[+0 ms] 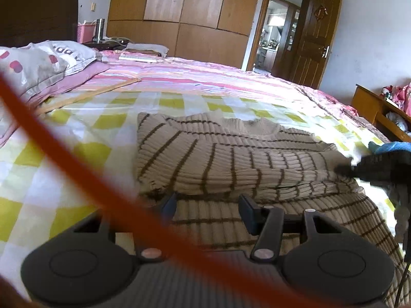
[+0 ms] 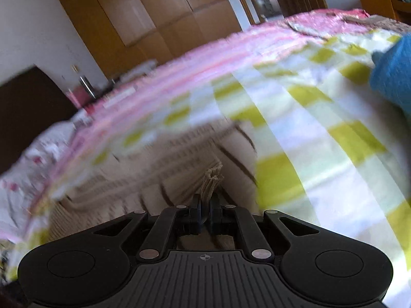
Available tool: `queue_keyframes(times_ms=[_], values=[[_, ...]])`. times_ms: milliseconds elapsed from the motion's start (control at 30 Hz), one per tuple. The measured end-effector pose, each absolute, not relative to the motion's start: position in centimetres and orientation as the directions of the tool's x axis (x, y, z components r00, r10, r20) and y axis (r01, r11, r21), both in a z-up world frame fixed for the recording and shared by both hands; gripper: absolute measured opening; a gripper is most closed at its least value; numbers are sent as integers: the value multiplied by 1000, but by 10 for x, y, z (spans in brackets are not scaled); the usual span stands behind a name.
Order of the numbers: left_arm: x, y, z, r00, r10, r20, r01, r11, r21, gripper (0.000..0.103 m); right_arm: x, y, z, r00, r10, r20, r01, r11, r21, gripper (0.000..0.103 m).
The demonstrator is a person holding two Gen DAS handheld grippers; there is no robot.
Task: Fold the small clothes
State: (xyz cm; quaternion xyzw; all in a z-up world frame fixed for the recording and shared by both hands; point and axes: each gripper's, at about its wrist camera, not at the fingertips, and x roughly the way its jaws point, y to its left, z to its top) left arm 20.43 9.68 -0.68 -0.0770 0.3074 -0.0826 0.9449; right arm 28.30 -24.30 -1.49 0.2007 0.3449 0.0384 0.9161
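Observation:
A beige ribbed sweater (image 1: pixel 231 159) with thin dark stripes lies on the checked bedsheet (image 1: pixel 64 159), one part folded over the rest. My left gripper (image 1: pixel 208 205) hovers open just above the sweater's near edge; its fingers do not press on the cloth. At the right of the left wrist view, my right gripper (image 1: pixel 344 170) reaches in at the sweater's right side. In the blurred right wrist view, that right gripper (image 2: pixel 205 202) is shut on a bunched edge of the sweater (image 2: pixel 167 169), with fabric sticking out past the jaws.
A blurred orange cord (image 1: pixel 64 148) crosses close to the left camera. A blue cloth (image 1: pixel 390 146) (image 2: pixel 393 77) lies near the bed's right edge. Pillows (image 1: pixel 33 64) sit at the far left, a pink striped cover (image 1: pixel 205 77) behind, and a wooden cabinet (image 1: pixel 370 105) stands right of the bed.

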Motion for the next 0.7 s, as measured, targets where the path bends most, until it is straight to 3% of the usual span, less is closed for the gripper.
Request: queue_keyframes(times_ms=[100, 367, 467, 633, 700], values=[[205, 103, -10, 794, -182, -581, 89, 979, -184, 58, 277, -245, -14, 764, 208, -611, 63, 918, 392, 12], [212, 109, 4, 821, -168, -545, 78, 980, -185, 58, 268, -244, 23, 821, 125, -556, 41, 960, 277, 12], [223, 105, 9, 832, -158, -532, 81, 983, -165, 58, 267, -238, 31, 837, 161, -523, -7, 959, 284, 12], [251, 93, 7, 818, -136, -559, 87, 990, -112, 58, 279, -214, 18, 783, 261, -564, -132, 957, 260, 12], [262, 91, -1, 806, -106, -582, 73, 994, -81, 58, 288, -212, 5, 762, 240, -601, -113, 964, 241, 12]])
